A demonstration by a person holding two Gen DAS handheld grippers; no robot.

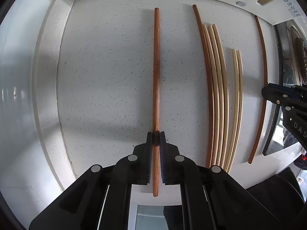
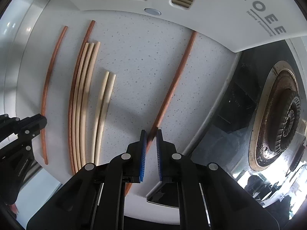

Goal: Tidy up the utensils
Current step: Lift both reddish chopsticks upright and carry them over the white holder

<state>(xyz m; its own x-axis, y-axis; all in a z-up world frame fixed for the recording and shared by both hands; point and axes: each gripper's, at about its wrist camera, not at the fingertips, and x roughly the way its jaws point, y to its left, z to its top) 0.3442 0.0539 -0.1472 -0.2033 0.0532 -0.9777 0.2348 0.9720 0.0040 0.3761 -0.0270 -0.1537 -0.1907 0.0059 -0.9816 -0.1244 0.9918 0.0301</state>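
Several chopsticks lie on a speckled white counter point(image 1: 107, 67). My left gripper point(image 1: 156, 138) is shut on a reddish-brown chopstick point(image 1: 156, 67) that runs straight ahead between its pads. My right gripper point(image 2: 151, 134) straddles another brown chopstick point(image 2: 178, 80); its blue pads sit close beside the stick with a small gap, so the grip is unclear. Between the two lie a brown chopstick point(image 2: 73, 95) with three pale wooden ones point(image 2: 84, 95) against it, and a shorter pale pair point(image 2: 103, 105). The left gripper's chopstick also shows in the right wrist view point(image 2: 50, 76).
A white utensil holder point(image 2: 220, 9) marked DROEE stands at the far edge of the counter. A gas burner point(image 2: 282, 118) on a dark glass hob is to the right. A glossy white wall point(image 1: 23, 76) rises on the left.
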